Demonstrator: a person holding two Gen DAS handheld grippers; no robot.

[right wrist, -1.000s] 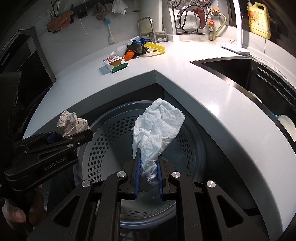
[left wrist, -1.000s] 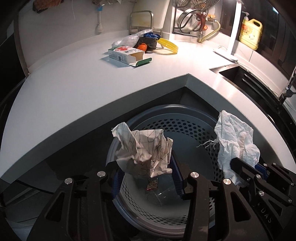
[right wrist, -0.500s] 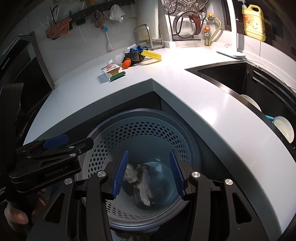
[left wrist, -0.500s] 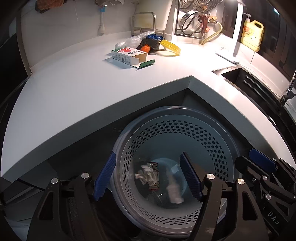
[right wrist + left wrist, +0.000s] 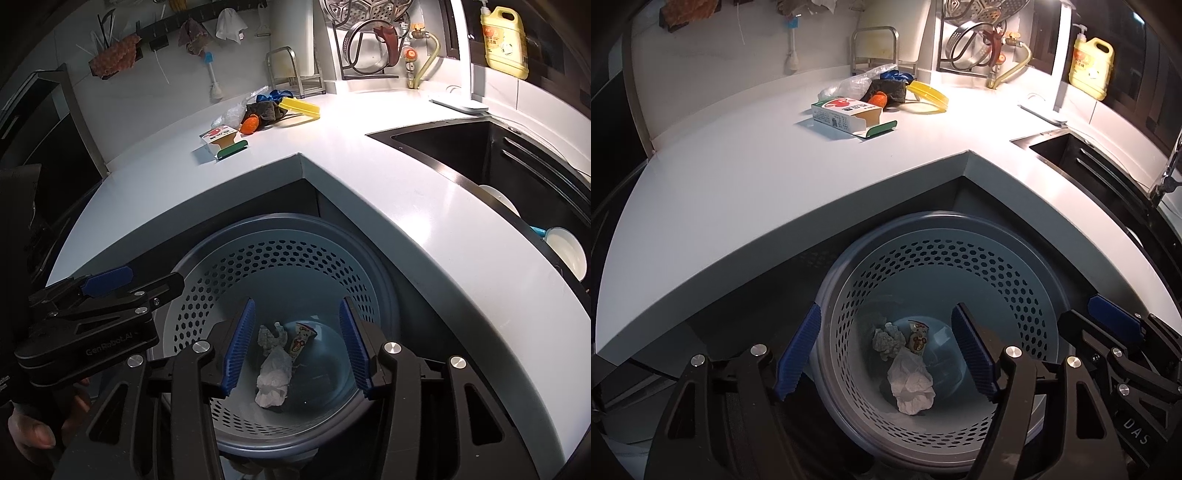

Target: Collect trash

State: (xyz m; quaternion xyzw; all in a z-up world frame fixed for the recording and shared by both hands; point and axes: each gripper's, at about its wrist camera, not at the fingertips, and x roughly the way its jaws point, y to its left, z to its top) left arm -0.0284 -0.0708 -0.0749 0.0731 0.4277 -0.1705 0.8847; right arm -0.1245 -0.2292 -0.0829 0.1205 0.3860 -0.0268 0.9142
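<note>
Yellow jug (image 5: pixel 1091 68), upper right: label too small to read. Carton (image 5: pixel 846 114) print likewise illegible. Sink (image 5: pixel 517 177) runs off right edge, its bowls (image 5: pixel 567 254) half hidden under the rim. Wrapper (image 5: pixel 301 341) in bin (image 5: pixel 280 236): printing unreadable. Hand (image 5: pixel 35 435) cut by lower-left edge.

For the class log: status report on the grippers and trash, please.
Left gripper, right gripper open, empty. Crumpled white paper inside perforated grey bin. Nothing blocking.

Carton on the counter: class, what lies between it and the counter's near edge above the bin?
Nothing: in both wrist views the white counter is bare from the carton to its edge. The perforated bin stands below.
</note>
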